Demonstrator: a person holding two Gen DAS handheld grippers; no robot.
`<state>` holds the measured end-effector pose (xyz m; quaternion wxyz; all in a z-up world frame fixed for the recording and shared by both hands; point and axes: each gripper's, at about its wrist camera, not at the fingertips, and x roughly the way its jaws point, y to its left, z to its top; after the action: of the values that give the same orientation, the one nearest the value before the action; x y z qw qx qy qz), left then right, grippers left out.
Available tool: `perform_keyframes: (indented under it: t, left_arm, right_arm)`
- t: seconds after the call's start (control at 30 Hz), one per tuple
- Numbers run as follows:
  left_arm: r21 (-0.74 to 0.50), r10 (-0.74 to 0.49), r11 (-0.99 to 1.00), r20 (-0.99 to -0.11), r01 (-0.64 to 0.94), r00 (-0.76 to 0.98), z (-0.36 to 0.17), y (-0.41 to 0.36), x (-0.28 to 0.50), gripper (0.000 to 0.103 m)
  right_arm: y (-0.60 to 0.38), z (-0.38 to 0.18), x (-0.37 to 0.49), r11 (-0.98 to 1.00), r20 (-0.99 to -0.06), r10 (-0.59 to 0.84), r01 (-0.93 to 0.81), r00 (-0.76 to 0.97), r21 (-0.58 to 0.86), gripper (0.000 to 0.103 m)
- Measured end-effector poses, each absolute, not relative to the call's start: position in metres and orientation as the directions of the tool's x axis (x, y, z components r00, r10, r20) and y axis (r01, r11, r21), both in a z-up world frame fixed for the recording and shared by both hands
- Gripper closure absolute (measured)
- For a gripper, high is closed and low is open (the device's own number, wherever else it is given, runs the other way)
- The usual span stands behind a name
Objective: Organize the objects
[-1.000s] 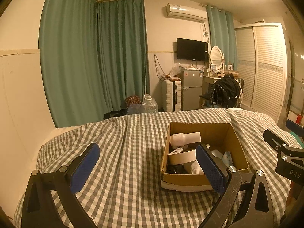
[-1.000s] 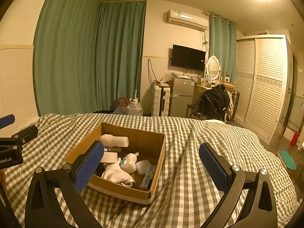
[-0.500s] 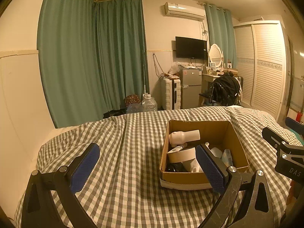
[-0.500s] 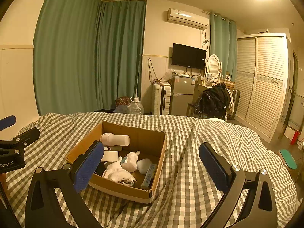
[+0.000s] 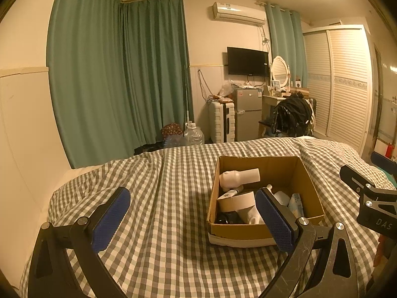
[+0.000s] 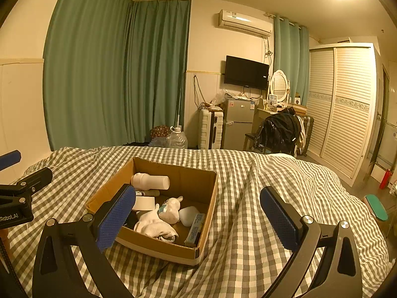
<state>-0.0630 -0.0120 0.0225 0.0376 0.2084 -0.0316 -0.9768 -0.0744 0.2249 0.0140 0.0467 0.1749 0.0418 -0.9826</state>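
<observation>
An open cardboard box (image 5: pixel 307 181) (image 6: pixel 211 198) sits on a bed with a grey checked cover (image 5: pixel 161 198) (image 6: pixel 248 186). In it lie a white bottle (image 5: pixel 238 177) (image 6: pixel 151 181), a roll of tape (image 5: pixel 235 202), white socks (image 6: pixel 152 224), a small white figure (image 6: pixel 171 209), a pale lump (image 6: pixel 188 214) and a blue packet (image 5: pixel 296 202) (image 6: pixel 196 226). My left gripper (image 5: pixel 193 219) is open and empty, left of and before the box. My right gripper (image 6: pixel 198 219) is open and empty, over the box's near right corner.
Beyond the bed stand green curtains (image 5: pixel 119 74), water jugs (image 5: pixel 194 136), a white suitcase (image 5: pixel 220 121), a small fridge (image 5: pixel 248 111), a chair with a black jacket (image 5: pixel 290 119), and a slatted wardrobe (image 5: pixel 342 87). A wall runs along the bed's left side (image 5: pixel 22 136).
Both grippers have risen and pulled back slightly, so the box sits a little lower and farther in the views. Both stay open and empty.
</observation>
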Motion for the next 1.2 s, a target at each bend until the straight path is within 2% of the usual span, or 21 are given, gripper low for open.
perform_keyframes:
  t: [1.2]
  left_arm:
    - [0.071, -0.086, -0.996, -0.416, 0.062, -0.905, 0.0204, -0.0135, -0.062, 0.0]
  right_arm:
    - [0.2235, 0.0089, -0.0747, -0.992, -0.357, -0.075, 0.107, -0.931, -0.069, 0.002]
